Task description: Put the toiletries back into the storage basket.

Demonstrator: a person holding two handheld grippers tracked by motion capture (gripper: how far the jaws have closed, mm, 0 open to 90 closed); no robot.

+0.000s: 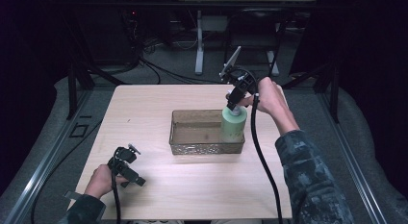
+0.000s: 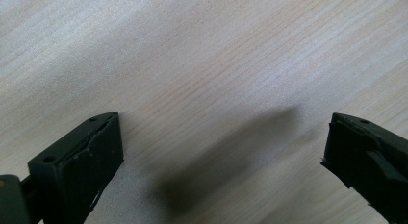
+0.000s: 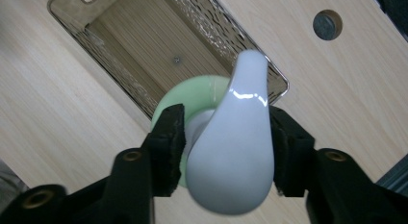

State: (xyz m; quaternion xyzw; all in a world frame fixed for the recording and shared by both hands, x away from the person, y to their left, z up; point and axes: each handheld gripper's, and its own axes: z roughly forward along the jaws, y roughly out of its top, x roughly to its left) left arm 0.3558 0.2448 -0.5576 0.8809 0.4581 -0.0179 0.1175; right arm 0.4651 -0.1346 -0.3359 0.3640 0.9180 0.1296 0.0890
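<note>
The right gripper (image 3: 226,152) is hanging over the right end of the clear tray (image 1: 179,119), its jaws standing partly open on either side of the white pump head (image 3: 233,152) of a pale green bottle (image 1: 234,124); the left pad is standing clear of the pump, while the right pad is sitting close against it. The bottle is standing upright inside the tray at that end. The left gripper (image 1: 126,167) is resting well in front of the tray on the wooden table (image 1: 144,104), its jaws spread wide and holding nothing
</note>
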